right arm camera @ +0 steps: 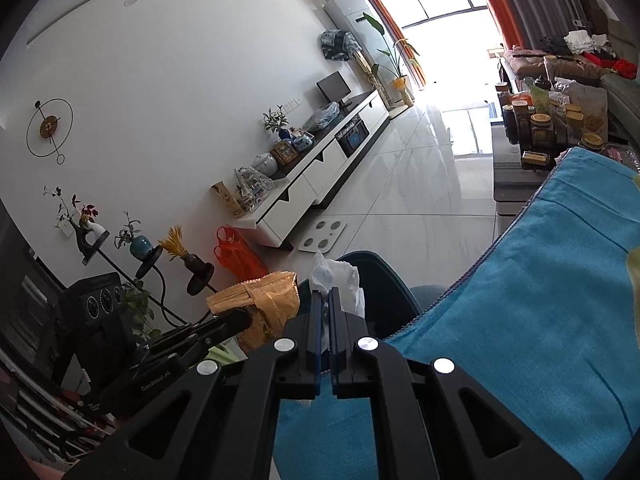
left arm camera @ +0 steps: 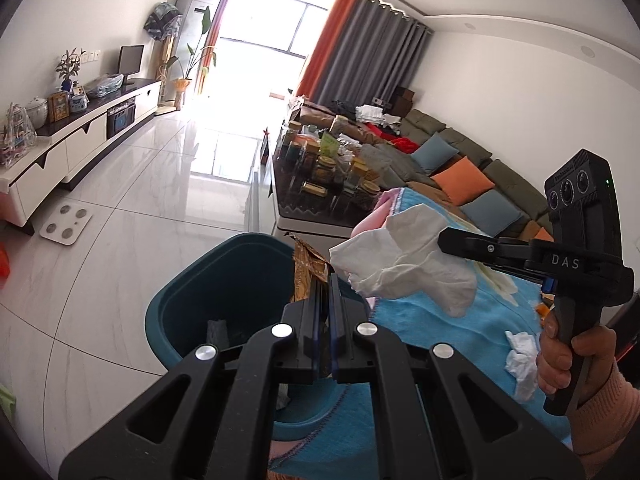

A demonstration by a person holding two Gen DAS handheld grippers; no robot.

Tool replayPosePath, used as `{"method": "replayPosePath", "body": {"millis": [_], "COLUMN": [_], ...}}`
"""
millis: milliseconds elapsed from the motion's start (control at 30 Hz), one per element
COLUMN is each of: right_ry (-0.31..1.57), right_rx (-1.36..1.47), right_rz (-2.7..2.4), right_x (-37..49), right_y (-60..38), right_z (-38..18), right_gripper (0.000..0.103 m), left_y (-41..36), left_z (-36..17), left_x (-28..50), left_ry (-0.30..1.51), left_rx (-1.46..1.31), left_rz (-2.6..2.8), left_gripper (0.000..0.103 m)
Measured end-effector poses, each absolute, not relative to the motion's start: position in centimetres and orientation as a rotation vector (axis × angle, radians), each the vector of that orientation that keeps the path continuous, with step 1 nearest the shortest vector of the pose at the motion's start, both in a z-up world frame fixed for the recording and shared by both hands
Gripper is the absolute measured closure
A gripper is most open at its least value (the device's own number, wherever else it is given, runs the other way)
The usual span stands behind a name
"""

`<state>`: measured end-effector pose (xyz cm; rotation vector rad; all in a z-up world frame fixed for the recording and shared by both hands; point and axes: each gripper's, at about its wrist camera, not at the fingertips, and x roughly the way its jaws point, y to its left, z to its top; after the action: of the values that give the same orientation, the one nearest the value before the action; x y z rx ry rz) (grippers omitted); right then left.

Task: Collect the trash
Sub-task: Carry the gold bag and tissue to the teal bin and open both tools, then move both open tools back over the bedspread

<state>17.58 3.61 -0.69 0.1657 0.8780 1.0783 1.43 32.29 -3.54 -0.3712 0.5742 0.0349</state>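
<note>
Two hand-held grippers, each pinching a piece of trash.

The left gripper [left arm camera: 325,280] points forward and downward, its jaws closed on a brown wrapper [left arm camera: 307,262]. The right gripper [right arm camera: 325,295], likewise tilted downward, has its jaws closed on a white tissue [right arm camera: 334,276]. In the left view the right gripper [left arm camera: 442,237] reaches in from the right, held by its pistol grip in a hand [left arm camera: 568,354] with a pink sleeve [left arm camera: 612,412] at the wrist.
</note>
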Motion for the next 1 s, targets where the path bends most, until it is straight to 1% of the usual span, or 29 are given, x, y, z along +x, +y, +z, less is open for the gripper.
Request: {"method": "replayPosePath", "body": {"millis": [300,333,500,533,567,600,633,733,833,967,1000], "right_ry": [0.953,0.958,0.982,0.984,0.987,0.987,0.986,0.980,0.954,0.914,0.899], "right_rx": [0.132,0.129,0.127,0.124,0.124,0.129,0.132,0.139,0.143,0.161,0.160], "right_rz": [1.040,1.031,1.002,0.995,0.989,0.986,0.984,0.987,0.994,1.016,1.020], "right_x": [18.0,18.0,18.2,18.1,18.1,18.1,17.9,17.7,17.2,16.7,16.5], "right_y": [6.4,6.6,7.2,7.5,7.5,7.4,7.3,6.7,5.7,4.2,3.6], "right_z": [-3.1,-3.3,-4.1,-4.0,-4.1,-4.2,-4.0,-3.8,-3.1,-1.7,-1.3], "right_gripper": [0.100,0.098,0.096,0.093,0.090,0.086,0.085,0.085,0.082,0.079,0.076], "left_y": [32.6,32.6,32.9,32.9,33.0,33.0,33.1,33.3,32.8,31.3,30.8], "left_z": [-5.6,-5.8,-7.1,-7.4,-7.6,-7.9,-8.1,-8.8,-8.8,-7.0,-6.4], "left_x": [3.7,3.9,5.4,5.7,6.1,6.2,6.4,6.9,6.7,5.5,5.1], "left_ry": [0.643,0.648,0.675,0.681,0.690,0.695,0.697,0.711,0.707,0.655,0.639], "left_rx": [-0.386,-0.387,-0.400,-0.404,-0.410,-0.418,-0.425,-0.447,-0.448,-0.416,-0.404], "left_rz": [0.074,0.076,0.093,0.099,0.104,0.115,0.117,0.122,0.131,0.126,0.115], "left_gripper": [0.099,0.099,0.097,0.091,0.084,0.082,0.081,0.072,0.071,0.063,0.062]}}
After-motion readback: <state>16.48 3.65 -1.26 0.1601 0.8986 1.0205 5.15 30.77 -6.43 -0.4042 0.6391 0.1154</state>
